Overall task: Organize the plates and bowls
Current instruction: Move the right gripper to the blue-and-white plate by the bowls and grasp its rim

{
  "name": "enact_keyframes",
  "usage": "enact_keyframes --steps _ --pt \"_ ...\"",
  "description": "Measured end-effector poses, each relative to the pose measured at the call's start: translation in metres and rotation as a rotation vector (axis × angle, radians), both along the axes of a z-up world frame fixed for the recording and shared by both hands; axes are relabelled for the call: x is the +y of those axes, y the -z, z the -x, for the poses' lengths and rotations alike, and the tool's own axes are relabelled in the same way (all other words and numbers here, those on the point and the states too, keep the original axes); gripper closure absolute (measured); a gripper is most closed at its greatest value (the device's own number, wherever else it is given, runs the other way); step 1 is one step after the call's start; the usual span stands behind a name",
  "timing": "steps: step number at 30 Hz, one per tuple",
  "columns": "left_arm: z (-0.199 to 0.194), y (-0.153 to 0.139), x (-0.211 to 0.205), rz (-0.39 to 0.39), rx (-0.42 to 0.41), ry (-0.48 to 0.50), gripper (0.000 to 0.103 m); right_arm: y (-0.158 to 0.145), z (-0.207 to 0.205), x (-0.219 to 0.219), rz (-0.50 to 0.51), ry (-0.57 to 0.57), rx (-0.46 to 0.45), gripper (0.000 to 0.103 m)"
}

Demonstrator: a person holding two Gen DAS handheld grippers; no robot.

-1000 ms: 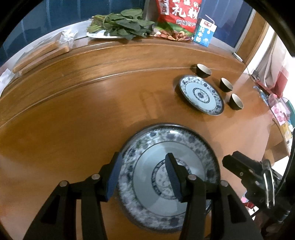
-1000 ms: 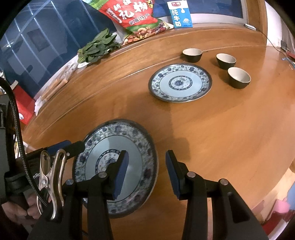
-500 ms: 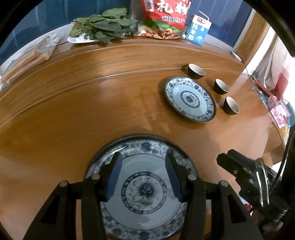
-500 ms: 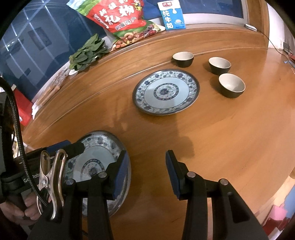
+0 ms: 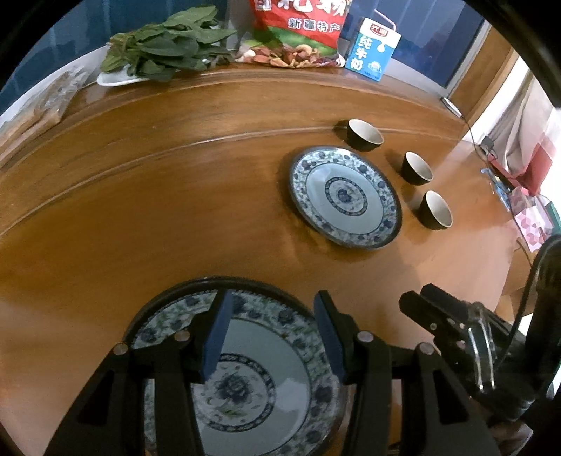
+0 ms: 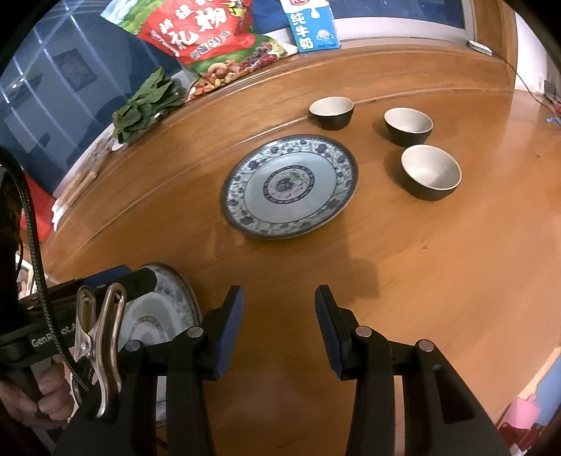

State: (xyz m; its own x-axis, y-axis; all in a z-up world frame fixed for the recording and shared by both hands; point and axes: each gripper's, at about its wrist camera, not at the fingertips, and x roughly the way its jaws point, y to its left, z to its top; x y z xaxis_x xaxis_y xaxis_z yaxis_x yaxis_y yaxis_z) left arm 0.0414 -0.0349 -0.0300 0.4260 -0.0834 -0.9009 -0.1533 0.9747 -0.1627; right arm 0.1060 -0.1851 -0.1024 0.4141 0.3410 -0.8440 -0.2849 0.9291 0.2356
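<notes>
A blue-patterned plate lies on the wooden table right under my left gripper, which is open and hovers over its far half; this plate also shows in the right wrist view. A second matching plate lies farther off, with three small dark bowls beside it, also in the right wrist view. My right gripper is open and empty over bare table, right of the near plate.
At the table's far edge lie leafy greens on a white dish, a red snack bag, a blue milk carton and wrapped sticks. The right gripper's body is right of the near plate.
Both grippers have drawn back toward me. The near plate now sits lower under the left fingers, and it has slid to the lower left of the right wrist view. Both stay open.
</notes>
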Motion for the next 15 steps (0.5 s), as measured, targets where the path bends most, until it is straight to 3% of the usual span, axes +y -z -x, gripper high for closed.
enact_keyframes --steps 15 --pt "-0.036 0.009 -0.021 0.025 -0.005 -0.009 0.052 0.011 -0.030 -0.026 0.037 0.009 0.018 0.060"
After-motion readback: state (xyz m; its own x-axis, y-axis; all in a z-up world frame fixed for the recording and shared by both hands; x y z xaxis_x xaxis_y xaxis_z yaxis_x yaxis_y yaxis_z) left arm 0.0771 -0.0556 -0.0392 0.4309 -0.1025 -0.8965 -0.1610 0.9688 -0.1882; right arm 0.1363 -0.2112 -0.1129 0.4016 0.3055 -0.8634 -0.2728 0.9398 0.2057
